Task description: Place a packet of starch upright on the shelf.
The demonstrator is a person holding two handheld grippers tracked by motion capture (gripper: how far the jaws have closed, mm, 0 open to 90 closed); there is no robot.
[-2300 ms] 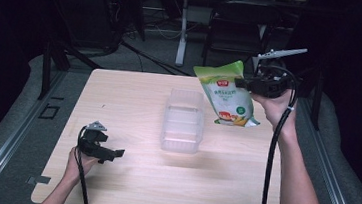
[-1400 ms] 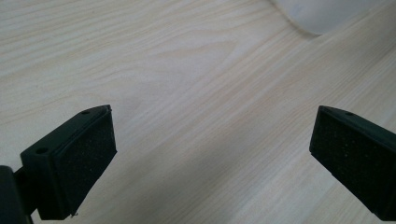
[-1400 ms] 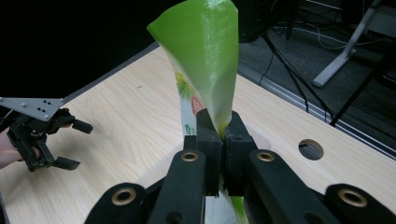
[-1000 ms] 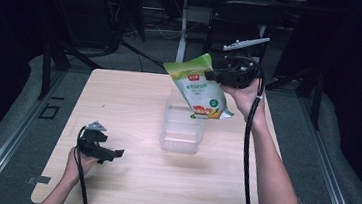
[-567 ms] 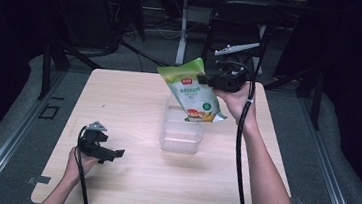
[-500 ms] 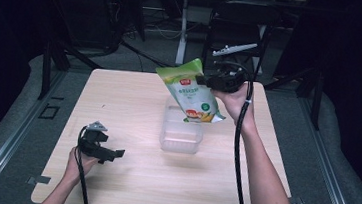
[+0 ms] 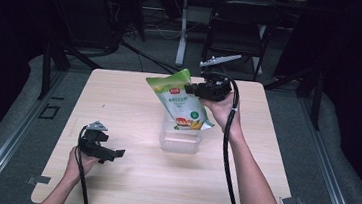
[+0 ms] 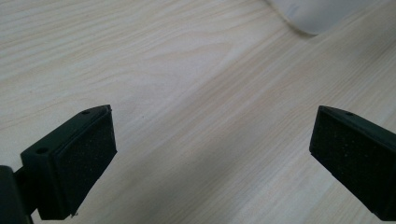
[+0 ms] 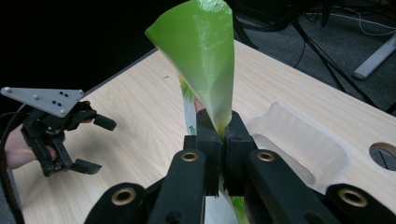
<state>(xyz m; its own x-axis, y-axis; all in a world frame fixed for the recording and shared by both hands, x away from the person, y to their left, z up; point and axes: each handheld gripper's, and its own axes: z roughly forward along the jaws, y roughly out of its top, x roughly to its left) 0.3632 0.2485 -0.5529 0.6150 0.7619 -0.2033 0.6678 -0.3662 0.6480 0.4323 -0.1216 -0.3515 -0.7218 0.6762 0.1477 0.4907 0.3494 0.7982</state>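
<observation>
A green snack bag [image 7: 180, 102] hangs tilted in the air over the clear plastic container [image 7: 180, 138] at the table's middle. My right gripper [image 7: 192, 89] is shut on the bag's upper edge. In the right gripper view the two jaws pinch the green bag [image 9: 205, 70], with the clear container [image 9: 299, 144] just to the right of them. My left gripper [image 7: 114, 152] rests low over the near left of the table, open with nothing between its pads [image 8: 88, 154]; it also appears as the far gripper [image 9: 95, 144] in the right gripper view.
The light wooden table [image 7: 133, 107] has bare room to the left and front of the container. A round hole [image 9: 384, 155] sits in the tabletop beyond the container. A black chair [image 7: 239, 22] and desk legs stand behind the table's far edge.
My right gripper has carried the bag leftward from the table's right side to above the container. The left gripper has stayed in place, open.
</observation>
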